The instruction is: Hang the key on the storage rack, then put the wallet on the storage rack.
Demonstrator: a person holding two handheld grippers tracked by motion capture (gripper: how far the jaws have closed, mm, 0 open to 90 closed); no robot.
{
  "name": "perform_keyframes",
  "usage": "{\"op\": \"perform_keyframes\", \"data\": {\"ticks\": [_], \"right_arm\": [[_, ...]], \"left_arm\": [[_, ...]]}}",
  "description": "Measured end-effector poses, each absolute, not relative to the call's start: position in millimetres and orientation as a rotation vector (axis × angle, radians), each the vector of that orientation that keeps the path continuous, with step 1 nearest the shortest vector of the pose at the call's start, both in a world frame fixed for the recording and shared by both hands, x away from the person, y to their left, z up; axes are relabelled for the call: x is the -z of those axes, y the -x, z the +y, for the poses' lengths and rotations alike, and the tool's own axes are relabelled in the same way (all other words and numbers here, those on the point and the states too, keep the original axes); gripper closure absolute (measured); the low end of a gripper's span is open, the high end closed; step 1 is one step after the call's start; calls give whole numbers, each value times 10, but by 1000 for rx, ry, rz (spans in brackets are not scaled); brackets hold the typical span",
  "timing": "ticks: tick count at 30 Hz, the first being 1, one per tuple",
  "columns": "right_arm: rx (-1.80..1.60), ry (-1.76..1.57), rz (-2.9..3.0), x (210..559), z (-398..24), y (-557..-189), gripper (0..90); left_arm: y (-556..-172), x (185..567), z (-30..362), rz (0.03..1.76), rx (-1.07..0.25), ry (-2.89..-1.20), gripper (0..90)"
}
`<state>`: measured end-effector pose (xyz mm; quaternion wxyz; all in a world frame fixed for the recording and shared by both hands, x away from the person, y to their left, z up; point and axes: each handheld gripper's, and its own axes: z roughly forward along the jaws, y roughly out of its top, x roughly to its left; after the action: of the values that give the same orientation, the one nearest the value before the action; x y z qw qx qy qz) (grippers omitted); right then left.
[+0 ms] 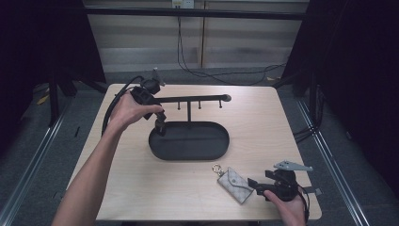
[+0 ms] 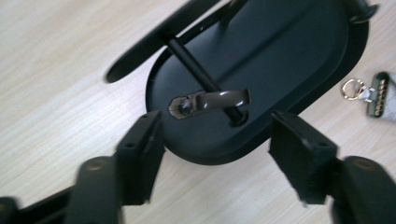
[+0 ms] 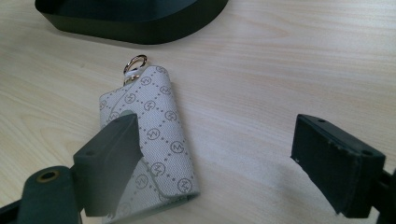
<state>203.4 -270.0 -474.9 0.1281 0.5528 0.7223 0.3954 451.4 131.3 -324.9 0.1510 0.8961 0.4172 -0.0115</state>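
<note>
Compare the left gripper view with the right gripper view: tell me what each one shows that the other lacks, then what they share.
Left gripper view alone: the black stand's upright post rising from its oval tray, and a brown strap-like piece lying in the tray by the post's foot, ahead of the open left gripper.

Right gripper view alone: the monogram pattern across the grey key pouch, with the open right gripper low over it, one jaw overlapping the pouch.

Both: the wooden table, part of the black tray, the pouch and its gold ring.

Open tongs (image 2: 212, 161) above black tray (image 2: 299, 70) — brown strap (image 2: 219, 99) inside.
</note>
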Motion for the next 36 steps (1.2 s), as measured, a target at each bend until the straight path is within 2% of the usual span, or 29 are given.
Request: {"op": "perform_keyframes", "data": {"ticks": [8, 15, 23, 26, 28, 36], "right_arm": [[-1145, -1613, 2098, 4747, -2699, -2026, 151], [-1145, -1619, 2091, 4750, -2699, -2032, 151], [-1138, -1623, 2086, 4751, -2701, -2037, 152], [-1135, -1626, 2089, 4753, -2697, -2048, 153], [-1138, -1629, 2090, 4759, -2702, -2062, 152], [-1141, -1619, 2085, 4748, -2696, -2056, 154]], "left_arm": [[-4334, 3143, 1542, 1185, -22, -2482, 269], [-4249, 3212, 1779, 1173, -5, -2411, 197], [-4090, 3262, 2010, 1147, -33, -2359, 195], [-4001, 3286, 2102, 1148, -65, -2330, 160], [-3951, 3315, 2154, 1142, -81, -2342, 181], [-3680, 3574, 2281, 1018, -152, -2291, 183]]}}
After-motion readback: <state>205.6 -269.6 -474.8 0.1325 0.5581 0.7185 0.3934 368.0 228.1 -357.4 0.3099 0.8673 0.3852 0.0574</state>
